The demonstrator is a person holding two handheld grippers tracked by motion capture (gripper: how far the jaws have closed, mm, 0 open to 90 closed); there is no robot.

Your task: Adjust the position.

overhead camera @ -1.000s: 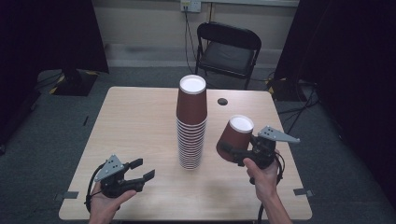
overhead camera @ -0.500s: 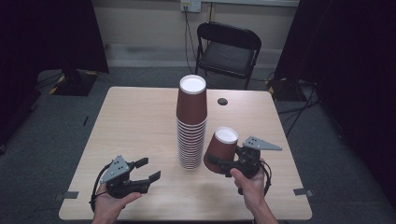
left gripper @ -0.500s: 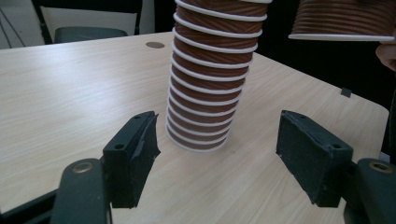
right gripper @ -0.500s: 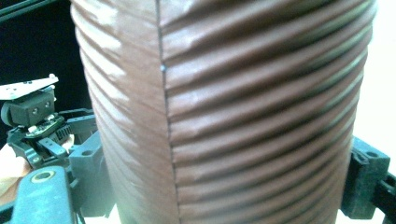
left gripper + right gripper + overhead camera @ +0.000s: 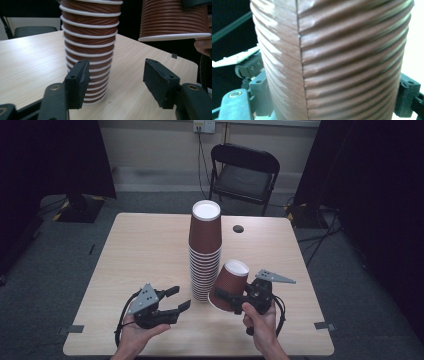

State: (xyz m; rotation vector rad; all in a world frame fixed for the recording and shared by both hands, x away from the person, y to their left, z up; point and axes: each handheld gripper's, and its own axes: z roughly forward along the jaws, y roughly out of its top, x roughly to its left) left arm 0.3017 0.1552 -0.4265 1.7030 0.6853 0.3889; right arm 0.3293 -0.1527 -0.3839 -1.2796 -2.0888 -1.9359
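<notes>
Looking down from the high view, we see the right gripper (image 5: 231, 298) clamped on a single brown ribbed cup (image 5: 229, 286), held upside down and tilted, its white base up and its rim low, just right of the tall stack of cups (image 5: 204, 252) standing near the middle of the table (image 5: 145, 250). We cannot tell from here whether the held cup touches the stack or the table. The right gripper view brings what the high view cannot: the cup's wall (image 5: 332, 60) up close, with its seam running down and ribs across, pressed between the black jaws at either side.

The left gripper (image 5: 176, 300) sits low at the near left of the table, its jaws spread wide and holding nothing, aimed toward the foot of the stack. The left gripper view (image 5: 115, 82) shows the white rims of the nested cups (image 5: 88, 47) one above another, the stack resting on the wood beyond the jaws, and the held cup's white rim (image 5: 175, 37) hanging clear above the table at upper right.

A black folding chair (image 5: 244, 172) stands beyond the table, and a small dark disc (image 5: 238, 228) lies near its far edge.
</notes>
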